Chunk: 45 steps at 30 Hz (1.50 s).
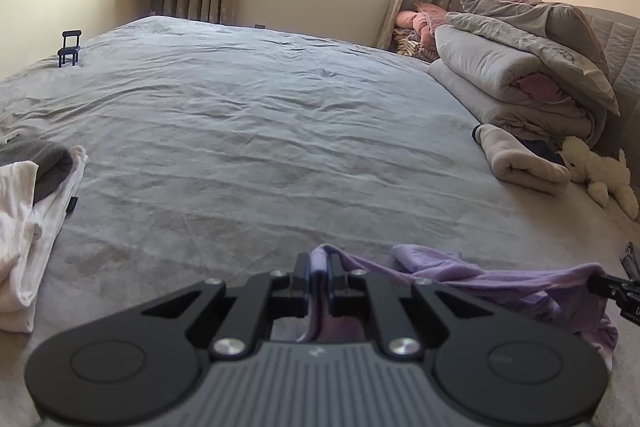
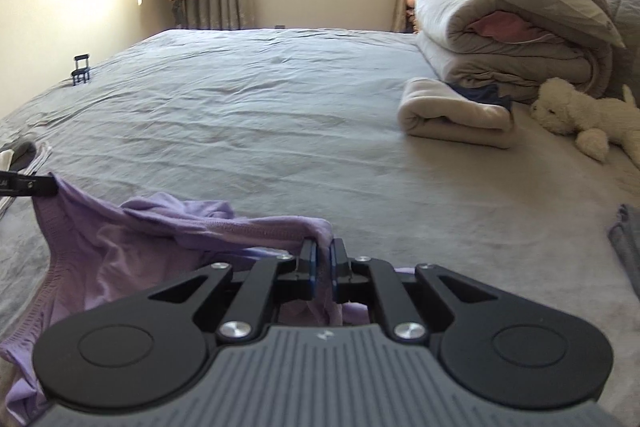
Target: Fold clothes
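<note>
A lilac garment [image 1: 500,283] hangs stretched between my two grippers, low over the grey bed sheet [image 1: 260,131]. My left gripper [image 1: 319,267] is shut on one edge of it. My right gripper [image 2: 324,255] is shut on the other edge, and the lilac garment [image 2: 120,247] sags to its left. The right gripper's tip shows at the right edge of the left wrist view [image 1: 612,287]; the left gripper's tip shows at the left edge of the right wrist view [image 2: 32,185].
White and grey clothes [image 1: 32,195] lie at the left. A rolled beige towel [image 2: 456,115], stacked duvets [image 2: 508,39] and a white plush toy [image 2: 588,119] sit at the right. A small black stand [image 1: 70,49] is far left. Grey cloth [image 2: 628,243] lies at the right edge.
</note>
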### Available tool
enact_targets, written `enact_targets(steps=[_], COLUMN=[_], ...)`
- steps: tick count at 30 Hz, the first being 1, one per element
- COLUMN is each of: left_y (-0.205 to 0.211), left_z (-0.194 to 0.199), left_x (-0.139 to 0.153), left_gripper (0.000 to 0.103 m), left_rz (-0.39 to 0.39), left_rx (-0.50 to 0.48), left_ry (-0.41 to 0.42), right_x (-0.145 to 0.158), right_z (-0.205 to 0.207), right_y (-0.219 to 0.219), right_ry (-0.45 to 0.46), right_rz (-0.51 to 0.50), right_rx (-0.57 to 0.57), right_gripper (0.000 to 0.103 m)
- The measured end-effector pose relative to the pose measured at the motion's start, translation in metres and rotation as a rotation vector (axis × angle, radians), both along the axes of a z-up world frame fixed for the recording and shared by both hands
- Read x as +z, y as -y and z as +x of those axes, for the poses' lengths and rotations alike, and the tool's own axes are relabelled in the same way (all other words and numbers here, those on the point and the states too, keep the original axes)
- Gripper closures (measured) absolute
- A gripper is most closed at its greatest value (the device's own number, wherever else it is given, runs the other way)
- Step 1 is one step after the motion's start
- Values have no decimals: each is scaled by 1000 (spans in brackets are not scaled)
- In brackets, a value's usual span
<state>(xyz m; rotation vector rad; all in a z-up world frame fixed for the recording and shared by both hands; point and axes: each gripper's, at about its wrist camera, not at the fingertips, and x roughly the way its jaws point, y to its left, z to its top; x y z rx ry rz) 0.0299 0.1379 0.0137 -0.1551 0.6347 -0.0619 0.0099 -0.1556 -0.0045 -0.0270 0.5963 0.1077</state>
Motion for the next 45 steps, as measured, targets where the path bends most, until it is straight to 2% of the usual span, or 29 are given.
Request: enact_targets(steps=[8, 19, 25, 31, 33, 37, 38, 39, 41, 45], left_y=[2, 2, 2, 2, 2, 1, 1, 1, 1, 0], left_z=[2, 6, 7, 8, 8, 8, 8, 8, 7, 6], left_x=[1, 1, 0, 0, 0, -1, -1, -1, -1, -2], left_gripper=[95, 95, 95, 95, 95, 94, 94, 94, 94, 94], left_rz=[40, 34, 42, 48, 49, 53, 53, 53, 55, 59], left_rx=[15, 26, 25, 27, 26, 22, 20, 17, 13, 13], left_ry=[14, 14, 11, 5, 4, -2, -2, -1, -1, -5], right_x=[8, 6, 1, -9, -8, -9, -9, -9, -9, -6], right_z=[-7, -12, -12, -8, -8, -8, -8, -8, -8, -7], right_y=[44, 87, 96, 94, 92, 88, 87, 87, 84, 76], right_ry=[28, 13, -26, -87, -95, -108, -111, -113, -108, -99], right_rz=[-14, -8, -31, -11, -10, -18, -18, -18, -23, -23], right_rx=[-131, -252, -283, -258, -244, -225, -221, -217, -207, -172], right_gripper=[96, 96, 96, 95, 89, 86, 80, 66, 51, 51])
